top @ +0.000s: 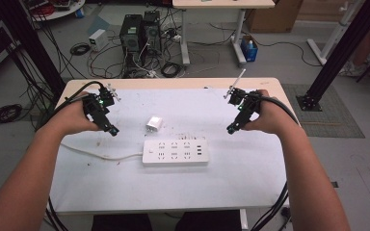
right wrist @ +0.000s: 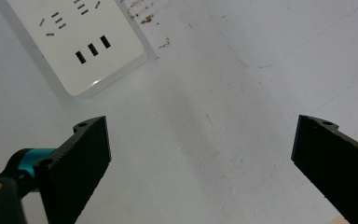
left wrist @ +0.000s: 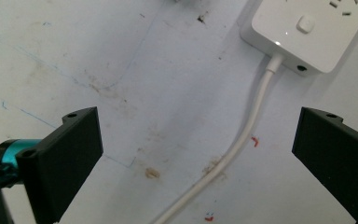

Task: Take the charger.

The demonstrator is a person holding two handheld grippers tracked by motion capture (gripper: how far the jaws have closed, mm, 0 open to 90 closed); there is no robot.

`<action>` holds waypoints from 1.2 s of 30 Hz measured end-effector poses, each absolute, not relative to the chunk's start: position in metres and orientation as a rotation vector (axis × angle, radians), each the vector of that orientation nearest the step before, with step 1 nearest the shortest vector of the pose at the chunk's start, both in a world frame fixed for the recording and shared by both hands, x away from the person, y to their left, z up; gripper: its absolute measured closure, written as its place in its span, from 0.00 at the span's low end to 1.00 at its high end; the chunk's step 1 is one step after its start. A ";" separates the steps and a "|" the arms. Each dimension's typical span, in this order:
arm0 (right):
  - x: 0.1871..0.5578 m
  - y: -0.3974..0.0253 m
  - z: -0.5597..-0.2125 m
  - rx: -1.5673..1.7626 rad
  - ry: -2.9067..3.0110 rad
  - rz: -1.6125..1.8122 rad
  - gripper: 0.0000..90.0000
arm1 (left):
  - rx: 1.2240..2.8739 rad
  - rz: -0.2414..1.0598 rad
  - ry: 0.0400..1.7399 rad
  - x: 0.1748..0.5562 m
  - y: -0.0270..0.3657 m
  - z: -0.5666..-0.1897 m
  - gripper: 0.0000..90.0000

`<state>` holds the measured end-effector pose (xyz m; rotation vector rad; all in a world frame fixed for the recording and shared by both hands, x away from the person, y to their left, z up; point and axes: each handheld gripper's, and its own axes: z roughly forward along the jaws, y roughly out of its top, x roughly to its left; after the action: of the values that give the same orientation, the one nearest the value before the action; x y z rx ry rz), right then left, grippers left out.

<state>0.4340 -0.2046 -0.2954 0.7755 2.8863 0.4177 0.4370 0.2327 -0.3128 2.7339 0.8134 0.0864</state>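
Observation:
A white power strip (top: 175, 152) lies in the middle of the table, its white cord (top: 96, 153) running off to the left. A small white plug adapter (top: 153, 124) lies just behind it. My left gripper (top: 112, 130) hovers left of the strip, open and empty; in its own view the strip's end (left wrist: 307, 32) and cord (left wrist: 242, 140) lie ahead between the jaws. My right gripper (top: 231, 129) hovers right of the strip, open and empty; its view shows the strip's USB end (right wrist: 81, 42) at upper left.
The white table top (top: 250, 168) is stained and marked with faint pen lines. Behind the table, computer towers (top: 139, 33), cables and a second table's legs stand on the floor. A black frame post (top: 342, 48) rises at the right.

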 end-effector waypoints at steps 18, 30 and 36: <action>0.427 -0.210 -0.299 0.775 2.864 0.433 0.04 | 2.538 0.118 1.139 0.447 0.205 -0.327 0.02; 0.427 -0.208 -0.302 0.776 2.856 0.443 0.04 | 2.404 0.180 1.332 0.457 0.183 -0.352 0.02; 0.428 -0.208 -0.302 0.778 2.851 0.445 0.04 | 2.398 0.182 1.364 0.463 0.163 -0.367 0.02</action>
<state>0.4280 -0.2078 -0.3018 0.7777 2.8514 0.4452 0.4633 0.1632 -0.3674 2.3982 1.3637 0.1820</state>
